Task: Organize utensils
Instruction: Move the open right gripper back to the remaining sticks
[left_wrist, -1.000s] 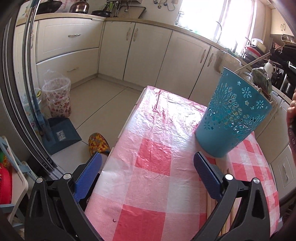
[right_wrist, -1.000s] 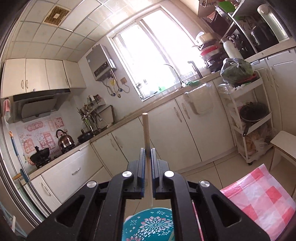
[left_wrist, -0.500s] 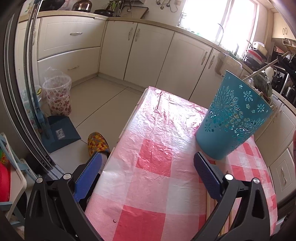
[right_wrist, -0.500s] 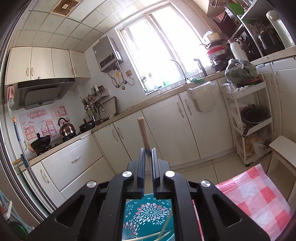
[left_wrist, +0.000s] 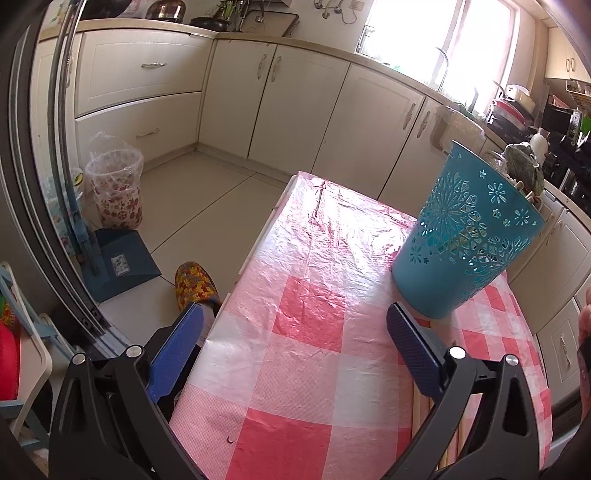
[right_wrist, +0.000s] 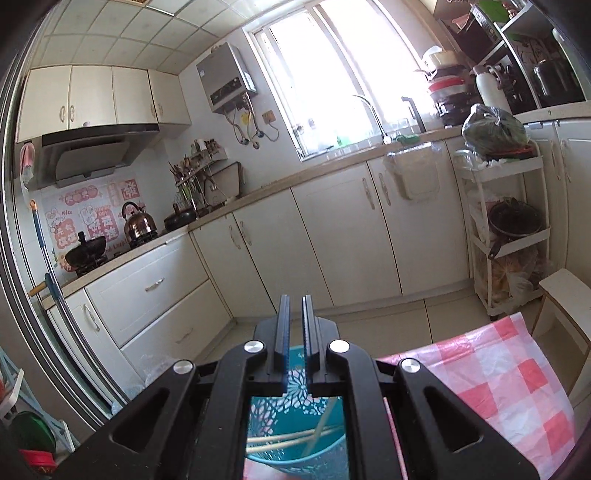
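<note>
— Gone from the right gripper (right_wrist: 295, 334) is the wooden stick it was pinching a second ago; its jaws now stand slightly parted with nothing between them, right above the teal basket (right_wrist: 295, 413).

— So the stick dropped in?

— That is the likely reading. Pale wooden sticks (right_wrist: 291, 441) lie crossed inside the basket, seen through the gap under the gripper. Which one was just let go cannot be told.

— And the left gripper (left_wrist: 295, 347)?

— Released, jaws spread wide and empty, hovering low over the pink checked tabletop (left_wrist: 306, 354). More wooden utensils (left_wrist: 419, 424) lie on the cloth just beside its right finger, partly hidden behind it.

— How should those handle?

— Judging by their look: light, stiff, thin and smooth, so they may roll or twist in a loose pinch. A hold near the middle, across the shaft, would probably keep one from swinging.

— Any worry about the basket?

— It looks like light perforated plastic, standing upright near the tabletop's right edge (left_wrist: 469, 240). A knock from a stick or finger could tip it, so lowering each piece straight down seems safest.
</note>
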